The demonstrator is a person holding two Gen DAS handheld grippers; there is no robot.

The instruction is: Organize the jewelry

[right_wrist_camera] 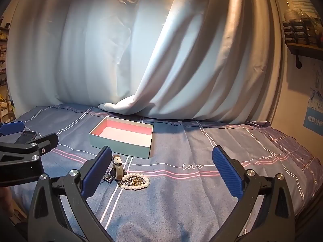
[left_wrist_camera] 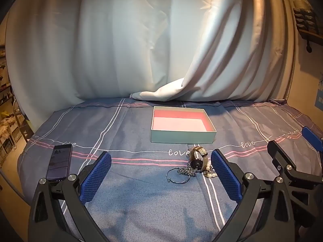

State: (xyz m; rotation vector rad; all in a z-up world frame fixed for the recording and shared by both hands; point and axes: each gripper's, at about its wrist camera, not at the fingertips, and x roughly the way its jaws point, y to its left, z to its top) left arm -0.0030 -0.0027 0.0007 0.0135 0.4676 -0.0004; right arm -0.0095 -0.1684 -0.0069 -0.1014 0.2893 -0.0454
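Jewelry (right_wrist_camera: 129, 179) beside right claw (right_wrist_camera: 161, 171).

The watch (right_wrist_camera: 117, 166) partly covers the tangled chains (right_wrist_camera: 109, 177), so I can't tell how many there are. The right wrist view's left edge cuts off the phone (right_wrist_camera: 26, 136) and the left gripper (right_wrist_camera: 12, 133).

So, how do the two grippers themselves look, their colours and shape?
Both look alike. The left gripper and the right gripper each have a black plastic frame with two spreading arms, silver round bolt heads at the joints, and blue pads with a fine ribbed or dotted texture on the jaws. No cables or sleeves show.
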